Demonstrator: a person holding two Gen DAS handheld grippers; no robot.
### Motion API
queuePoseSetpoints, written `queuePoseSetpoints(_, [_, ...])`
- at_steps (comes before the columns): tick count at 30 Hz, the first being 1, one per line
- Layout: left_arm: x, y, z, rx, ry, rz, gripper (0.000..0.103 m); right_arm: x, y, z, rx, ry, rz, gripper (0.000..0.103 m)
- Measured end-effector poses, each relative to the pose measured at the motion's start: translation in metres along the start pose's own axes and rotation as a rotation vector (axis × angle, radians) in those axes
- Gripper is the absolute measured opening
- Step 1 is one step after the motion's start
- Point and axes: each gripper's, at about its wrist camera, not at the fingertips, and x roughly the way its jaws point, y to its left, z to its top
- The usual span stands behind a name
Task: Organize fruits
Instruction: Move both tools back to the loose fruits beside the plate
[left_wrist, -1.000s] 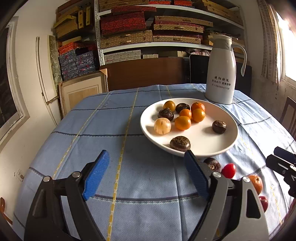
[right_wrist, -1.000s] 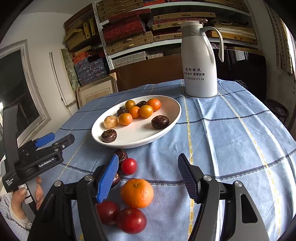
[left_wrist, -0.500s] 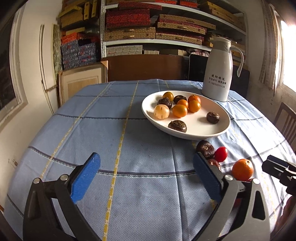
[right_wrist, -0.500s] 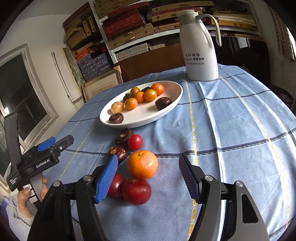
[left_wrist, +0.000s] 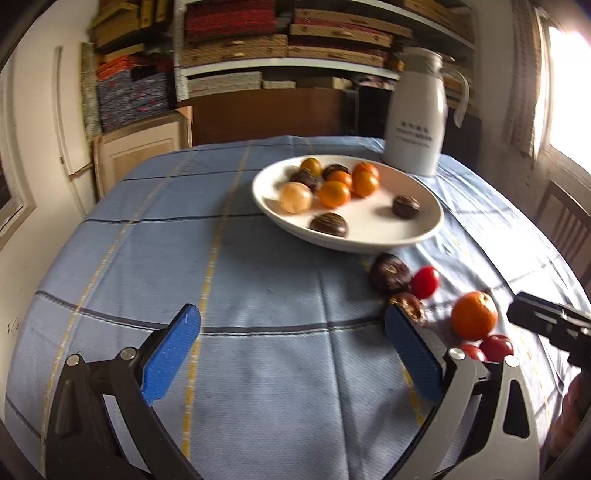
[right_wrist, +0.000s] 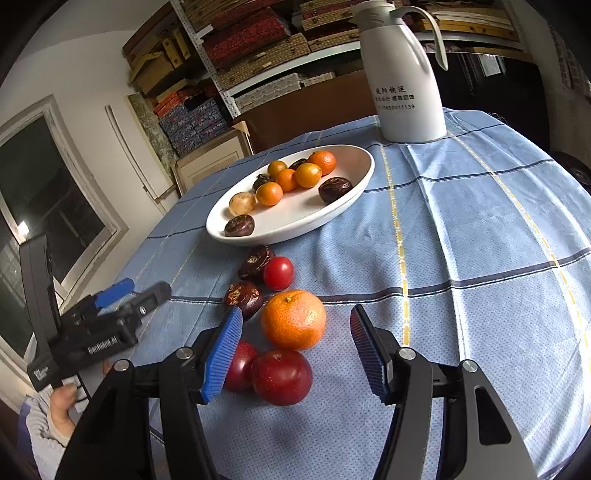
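Plate (right_wrist: 354, 199) sits mid-table (right_wrist: 480, 240), small fruits in its left half. Jug (right_wrist: 402, 74) stands behind it, to the right. Near side of plate: two passionfruits (right_wrist: 255, 260) and a tomato (right_wrist: 279, 273) just beside them. Nearer still, an orange (right_wrist: 293, 319), then two plums (right_wrist: 280, 376) (touching each other).

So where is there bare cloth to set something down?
Free: tablecloth left of the plate, and right of the plate up to the jug. Crowded: loose fruit just below the plate, around the orange.
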Motion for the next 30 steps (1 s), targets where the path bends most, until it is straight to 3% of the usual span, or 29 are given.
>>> queuePoseSetpoints(4, [0.013,-0.026,0.000,0.090,0.045,-0.038,0.098,0.000,-0.011,0.002,0.057,0.003,-0.004,0.062])
queuePoseSetpoints(8, [0.021,-0.046,0.001,0.169,0.049,-0.009,0.098,0.002,-0.018,0.003,0.096,0.009,0.003,0.062])
queuePoseSetpoints(17, [0.051,-0.059,0.009,0.186,0.127,-0.061,0.097,0.002,-0.019,0.003,0.102,0.009,-0.002,0.064])
queuePoseSetpoints(19, [0.057,-0.055,0.009,0.160,0.150,-0.097,0.089,0.003,-0.020,0.003,0.109,0.009,0.000,0.064])
queuePoseSetpoints(21, [0.059,-0.050,0.009,0.131,0.171,-0.171,0.068,0.003,-0.021,0.004,0.110,0.010,0.002,0.064])
queuePoseSetpoints(24, [0.055,-0.053,0.006,0.143,0.171,-0.240,0.048,0.003,-0.021,0.004,0.107,0.009,0.000,0.064])
queuePoseSetpoints(26, [0.054,-0.060,0.003,0.175,0.169,-0.255,0.040,0.003,-0.021,0.004,0.107,0.010,-0.001,0.064])
queuePoseSetpoints(30, [0.054,-0.063,0.002,0.193,0.165,-0.252,0.040,0.003,-0.022,0.004,0.111,0.010,-0.004,0.064])
